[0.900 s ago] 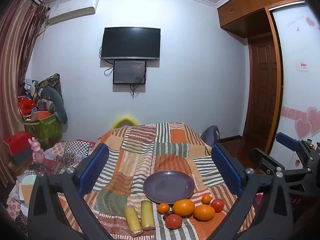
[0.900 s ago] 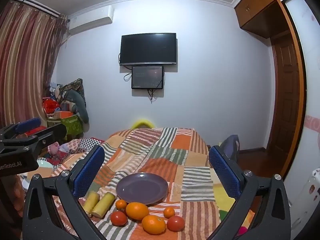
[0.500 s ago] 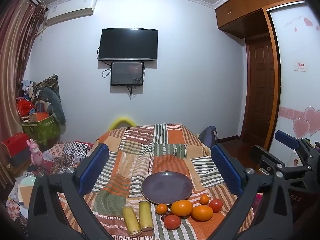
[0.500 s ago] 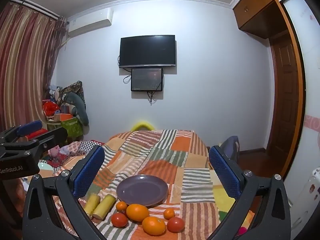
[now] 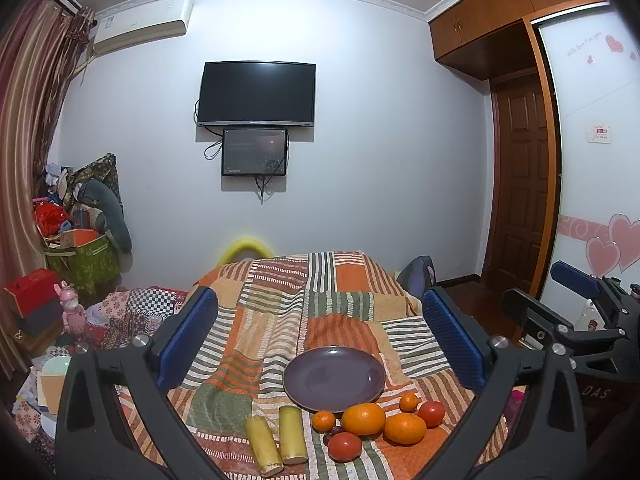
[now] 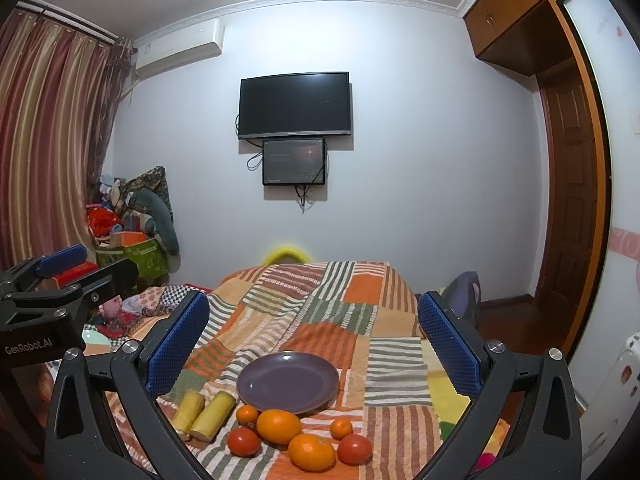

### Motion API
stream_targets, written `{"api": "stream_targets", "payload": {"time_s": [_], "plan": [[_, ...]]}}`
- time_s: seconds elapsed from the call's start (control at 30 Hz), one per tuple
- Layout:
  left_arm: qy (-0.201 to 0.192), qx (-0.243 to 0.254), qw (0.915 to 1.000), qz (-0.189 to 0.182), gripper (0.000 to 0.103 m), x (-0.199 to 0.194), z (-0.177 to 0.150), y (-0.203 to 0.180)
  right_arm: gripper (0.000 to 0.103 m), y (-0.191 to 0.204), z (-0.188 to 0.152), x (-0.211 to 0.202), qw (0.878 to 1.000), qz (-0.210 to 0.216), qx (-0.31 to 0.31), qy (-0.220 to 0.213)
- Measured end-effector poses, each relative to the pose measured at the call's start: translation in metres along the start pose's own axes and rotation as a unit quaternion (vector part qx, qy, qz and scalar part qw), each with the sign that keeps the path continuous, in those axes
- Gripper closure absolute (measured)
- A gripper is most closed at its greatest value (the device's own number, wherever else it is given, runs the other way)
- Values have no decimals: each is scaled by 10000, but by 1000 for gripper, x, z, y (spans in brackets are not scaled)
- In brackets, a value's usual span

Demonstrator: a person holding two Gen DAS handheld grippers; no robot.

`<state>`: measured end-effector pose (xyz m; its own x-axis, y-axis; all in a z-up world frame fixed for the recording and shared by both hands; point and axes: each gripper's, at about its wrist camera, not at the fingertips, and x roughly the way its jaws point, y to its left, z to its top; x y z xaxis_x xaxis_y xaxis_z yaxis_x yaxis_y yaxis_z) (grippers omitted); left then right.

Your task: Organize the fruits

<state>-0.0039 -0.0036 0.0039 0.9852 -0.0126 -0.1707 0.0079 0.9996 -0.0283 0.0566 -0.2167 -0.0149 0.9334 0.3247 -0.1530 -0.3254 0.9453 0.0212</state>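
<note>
Both grippers hover level-ish over the near end of a bed (image 5: 280, 320) covered in a striped patchwork quilt. Left gripper (image 5: 320, 336): fingers spread as wide as they go, nothing between the blue pads. Right gripper (image 6: 312, 336): same, wide open and empty.

Fruit lies on the quilt, below and ahead of both pairs of fingers, none touched.
- Plate (image 5: 334, 376), purple, empty, sits just behind the fruit.
- Cluster right at the plate's near rim: a big orange (image 5: 363, 419), a second orange (image 5: 405, 429), two small mandarins (image 5: 323, 421), two tomatoes (image 5: 345, 446). Something small and dark sits among them, too small to tell.
- Two yellow-green stalk pieces (image 5: 292, 434) lie side by side to the left of the cluster, long axes running roughly away from the camera, just off the plate's left near edge.

Relation that matters: in the left view the stalks fall nearest the centre line, the oranges right of centre. In the right view the big orange (image 6: 279, 426) sits just left of centre, the stalks (image 6: 212, 416) far left under the left finger. Judgement: left hand is better placed for the stalks, right hand for the round fruit; both must dip down and forward, then carry only a little further to the plate.
</note>
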Motion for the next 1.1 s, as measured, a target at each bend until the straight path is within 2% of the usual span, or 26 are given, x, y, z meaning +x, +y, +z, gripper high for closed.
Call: {"api": "stream_targets", "payload": {"time_s": [1.1], "plan": [[-42, 3, 10000, -14, 0, 0, -1, -3, 0, -1, -1, 0, 10000, 29, 54, -31]]}}
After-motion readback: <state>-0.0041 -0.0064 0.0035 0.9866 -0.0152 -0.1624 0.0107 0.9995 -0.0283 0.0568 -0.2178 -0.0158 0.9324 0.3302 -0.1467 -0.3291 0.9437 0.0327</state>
